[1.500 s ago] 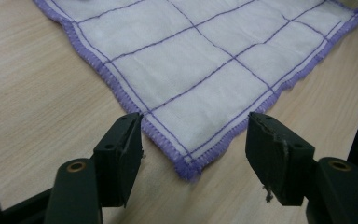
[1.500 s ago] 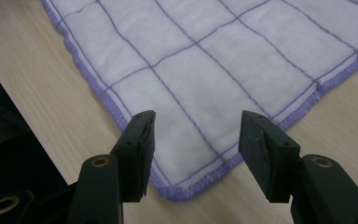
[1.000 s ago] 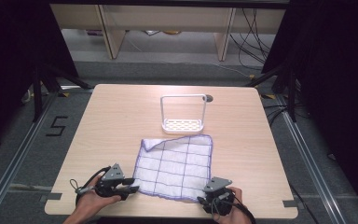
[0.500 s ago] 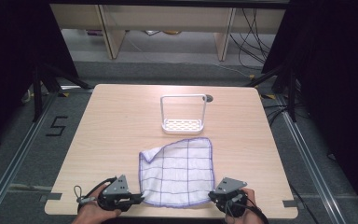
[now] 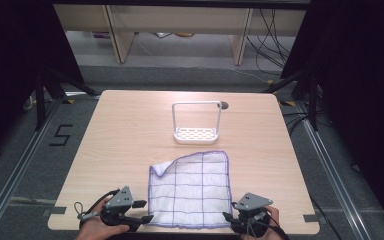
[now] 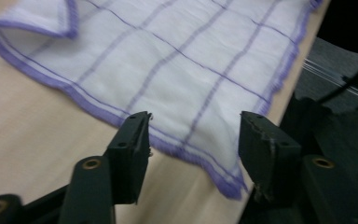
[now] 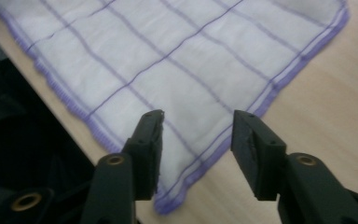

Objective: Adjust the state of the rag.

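down at the near edge of the table [image 5: 130, 125], both grippers sit at the two near corners of the cloth [image 5: 195, 185], one on each side.

left gripper [image 5: 141, 211] is by the cloth's near-left corner w/ its jaws spread. they've just been opening, and in the left gripper view the gripper [image 6: 193, 130] has the hemmed corner of the cloth [image 6: 168, 60] lying between the jaws, but the pads aren't pressing on it, fabric just lies flat on the wood.

right gripper [image 5: 228, 211] same deal at the near-right corner: jaws apart, just been opening too. in the right gripper view the gripper [image 7: 196, 123] has the cloth [image 7: 177, 51] corner poking in between the jaws, nothing pinched afaict.

cloth itself is white w/ a purple grid and purple hem, spread mostly flat on the near half of the table, near edge right along the table's front edge. far-left corner is folded over onto itself a bit.

white rack [image 5: 197, 122] w/ a tall loop handle and a holed tray stands further back, near the middle of the table, just beyond the cloth's far edge, not touching it afaict. person's hands come in from the bottom of the high view.
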Motion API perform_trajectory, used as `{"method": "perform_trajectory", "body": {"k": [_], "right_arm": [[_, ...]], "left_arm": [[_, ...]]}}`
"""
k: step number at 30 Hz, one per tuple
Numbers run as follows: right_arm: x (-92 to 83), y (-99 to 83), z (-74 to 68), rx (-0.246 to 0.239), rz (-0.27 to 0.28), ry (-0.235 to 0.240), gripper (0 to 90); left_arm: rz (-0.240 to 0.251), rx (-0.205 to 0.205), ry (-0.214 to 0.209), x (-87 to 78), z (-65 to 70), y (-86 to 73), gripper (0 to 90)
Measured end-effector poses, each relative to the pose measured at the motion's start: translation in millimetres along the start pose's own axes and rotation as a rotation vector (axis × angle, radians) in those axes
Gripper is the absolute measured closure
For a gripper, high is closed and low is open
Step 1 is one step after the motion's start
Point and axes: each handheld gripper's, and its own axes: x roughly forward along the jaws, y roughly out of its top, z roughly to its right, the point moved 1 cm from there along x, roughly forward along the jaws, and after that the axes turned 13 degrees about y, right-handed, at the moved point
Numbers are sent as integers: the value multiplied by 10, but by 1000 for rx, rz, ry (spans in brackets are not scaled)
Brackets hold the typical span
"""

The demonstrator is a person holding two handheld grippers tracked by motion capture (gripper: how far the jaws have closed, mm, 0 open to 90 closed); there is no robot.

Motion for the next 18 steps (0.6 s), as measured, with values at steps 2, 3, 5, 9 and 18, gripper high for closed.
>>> {"method": "perform_trajectory", "body": {"k": [2, 3, 5, 9, 18], "right_arm": [[-5, 28, 47, 5, 22, -22, 494], [2, 45, 72, 0, 37, -26, 481], [21, 84, 116, 20, 51, -29, 479], [81, 120, 190, -12, 53, -26, 467], [100, 120, 186, 10, 70, -15, 463]], "left_arm": [[8, 32, 35, 31, -71, 78, 369], [26, 4, 51, 69, -85, 111, 363], [20, 44, 100, 156, -186, 195, 333], [28, 73, 174, 351, -323, 322, 302], [58, 108, 212, 514, -413, 527, 295]]}}
